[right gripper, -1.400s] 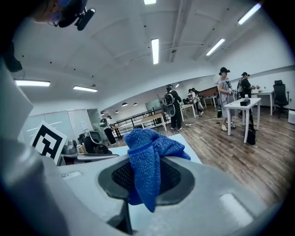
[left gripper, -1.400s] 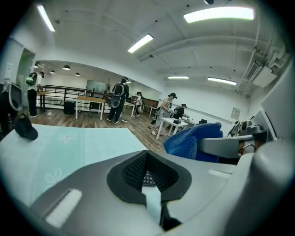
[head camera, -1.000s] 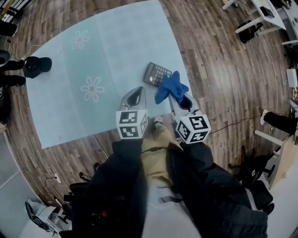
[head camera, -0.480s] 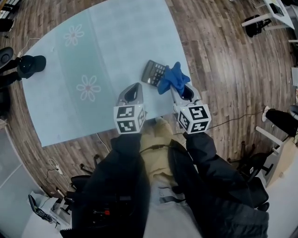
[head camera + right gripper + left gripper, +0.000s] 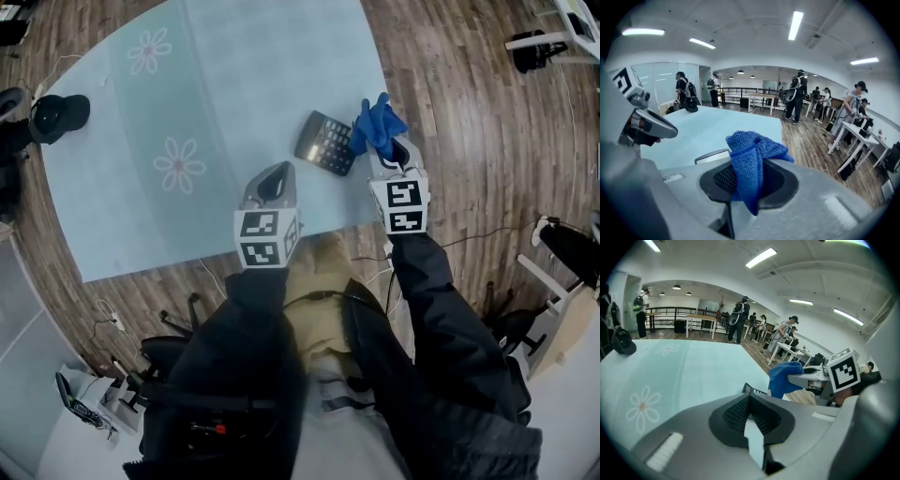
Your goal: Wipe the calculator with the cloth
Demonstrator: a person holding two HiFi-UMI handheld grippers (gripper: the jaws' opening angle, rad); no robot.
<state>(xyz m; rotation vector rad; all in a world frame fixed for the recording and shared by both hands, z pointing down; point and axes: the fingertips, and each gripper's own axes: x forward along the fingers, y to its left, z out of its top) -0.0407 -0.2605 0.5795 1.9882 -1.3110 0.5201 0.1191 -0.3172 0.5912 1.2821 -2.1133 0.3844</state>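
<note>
The calculator (image 5: pixel 326 142) lies flat and face up on the pale blue table (image 5: pixel 234 75), close to the table's right edge and not far from its near edge. Just to the right of the calculator, the right gripper (image 5: pixel 394 150) has its jaws clamped on a bunched blue cloth (image 5: pixel 377 124), which sticks up and out past the tips. From the head view the cloth hangs at the calculator's right end; whether it touches the keys cannot be told, and the right gripper view shows the calculator's edge a little to the left of the cloth rather than under it. The left gripper (image 5: pixel 277 171) sits nearer the person than the calculator and off to its left, jaws together with nothing between them, not pinning the calculator down. By the look of it, the cloth is picked up and brought alongside, but no part of the calculator sits under it now, so the cloth seems poised to pass across the keys and display.
</note>
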